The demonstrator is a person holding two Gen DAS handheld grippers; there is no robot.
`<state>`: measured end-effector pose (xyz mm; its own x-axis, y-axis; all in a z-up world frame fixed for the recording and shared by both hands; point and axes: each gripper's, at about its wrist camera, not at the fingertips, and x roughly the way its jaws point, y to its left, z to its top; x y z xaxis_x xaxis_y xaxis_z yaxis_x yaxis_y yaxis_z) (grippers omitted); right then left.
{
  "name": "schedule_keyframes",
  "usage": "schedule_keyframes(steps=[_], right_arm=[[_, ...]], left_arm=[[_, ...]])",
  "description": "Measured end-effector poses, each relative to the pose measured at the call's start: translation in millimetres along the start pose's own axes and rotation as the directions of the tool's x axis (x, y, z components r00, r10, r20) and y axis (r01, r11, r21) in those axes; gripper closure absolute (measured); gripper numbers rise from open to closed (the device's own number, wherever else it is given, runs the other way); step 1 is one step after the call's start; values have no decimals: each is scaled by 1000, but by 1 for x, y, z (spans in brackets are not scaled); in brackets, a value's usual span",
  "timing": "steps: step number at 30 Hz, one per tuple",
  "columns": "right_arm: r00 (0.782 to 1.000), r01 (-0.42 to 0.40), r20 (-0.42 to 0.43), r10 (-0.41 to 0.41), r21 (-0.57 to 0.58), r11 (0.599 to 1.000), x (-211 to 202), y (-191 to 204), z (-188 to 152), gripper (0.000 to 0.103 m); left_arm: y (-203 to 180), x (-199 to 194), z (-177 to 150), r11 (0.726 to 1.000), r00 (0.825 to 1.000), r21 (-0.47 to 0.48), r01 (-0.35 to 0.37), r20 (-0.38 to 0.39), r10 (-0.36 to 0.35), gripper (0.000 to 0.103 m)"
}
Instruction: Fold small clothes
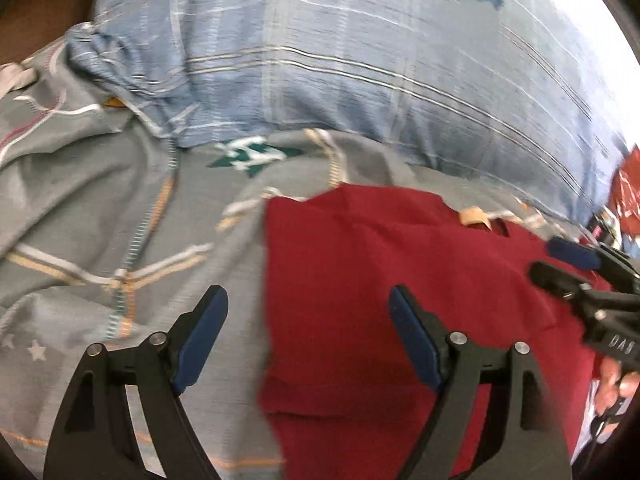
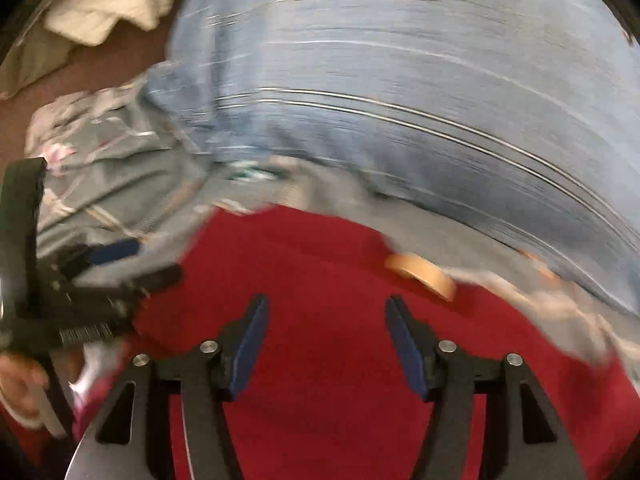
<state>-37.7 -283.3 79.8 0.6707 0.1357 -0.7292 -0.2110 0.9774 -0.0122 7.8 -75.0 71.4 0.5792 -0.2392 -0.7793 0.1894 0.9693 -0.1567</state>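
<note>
A dark red garment (image 1: 380,260) (image 2: 320,260) lies spread on a grey patterned bedsheet (image 1: 80,200) (image 2: 120,184). A tan label (image 1: 474,216) (image 2: 424,270) shows at its far edge. My left gripper (image 1: 306,294) hangs open over the garment's left edge, nothing pinched between its blue pads. My right gripper (image 2: 327,302) is open too, above the middle of the red cloth. Each gripper shows in the other's view: the right gripper (image 1: 560,266) at the garment's right side, the left gripper (image 2: 148,264) at its left side. Both views are motion-blurred.
A large blue plaid pillow (image 1: 360,60) (image 2: 400,80) lies just beyond the garment. A white cloth (image 2: 108,4) sits on the dark brown surface at far left. Something red (image 1: 628,192) shows at the right edge. A person's hand (image 1: 612,384) (image 2: 20,384) holds each gripper handle.
</note>
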Motion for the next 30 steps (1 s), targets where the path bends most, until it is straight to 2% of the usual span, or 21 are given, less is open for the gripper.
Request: schedule_keyframes(steps=[2, 4, 6, 7, 9, 11, 15, 19, 22, 24, 25, 27, 28, 30], right_arm=[[996, 93, -7, -93, 68, 993, -14, -31, -20, 41], [986, 163, -50, -158, 122, 979, -11, -56, -33, 41], [974, 217, -103, -201, 175, 960, -1, -78, -48, 42], [972, 212, -141, -187, 193, 958, 8, -85, -54, 42], [977, 206, -98, -191, 187, 960, 4, -85, -57, 41], [973, 216, -116, -199, 163, 963, -2, -80, -54, 41], [984, 175, -74, -163, 205, 963, -22, -83, -52, 41], [980, 200, -42, -196, 246, 948, -32, -88, -53, 39], [977, 211, -70, -199, 293, 932, -19, -100, -57, 38], [976, 210, -121, -182, 286, 935, -2, -105, -62, 37], [975, 215, -121, -189, 265, 940, 1, -103, -62, 38], [979, 193, -117, -168, 255, 948, -8, -102, -60, 38], [986, 158, -101, -135, 277, 948, -19, -106, -59, 38], [991, 131, -47, -122, 321, 938, -48, -116, -61, 37]], left_arm=[[-9, 7, -3, 1000, 1000, 18, 9, -16, -8, 20], [-17, 18, -6, 999, 998, 35, 9, -54, -7, 20], [-20, 32, -10, 998, 995, 50, -29, -93, 34, 19], [-20, 36, -11, 998, 994, 49, -44, -96, 49, 16], [-16, 37, -12, 999, 995, 16, -35, -98, 37, 16], [-12, 35, -11, 1000, 995, -5, -28, -101, 27, 16], [-12, 25, -9, 998, 996, 14, -54, -70, 55, 16], [-14, 12, -5, 1000, 999, 19, -24, -32, 24, 16], [-18, 13, -5, 999, 999, 32, -3, -33, 4, 16], [-21, 20, -7, 999, 998, 46, -9, -55, 12, 16], [-23, 24, -8, 998, 998, 54, -16, -66, 19, 16], [-25, 30, -11, 997, 996, 66, -32, -85, 38, 16], [-25, 32, -12, 997, 995, 66, -33, -92, 39, 16], [-25, 31, -13, 998, 995, 63, -31, -93, 37, 16]])
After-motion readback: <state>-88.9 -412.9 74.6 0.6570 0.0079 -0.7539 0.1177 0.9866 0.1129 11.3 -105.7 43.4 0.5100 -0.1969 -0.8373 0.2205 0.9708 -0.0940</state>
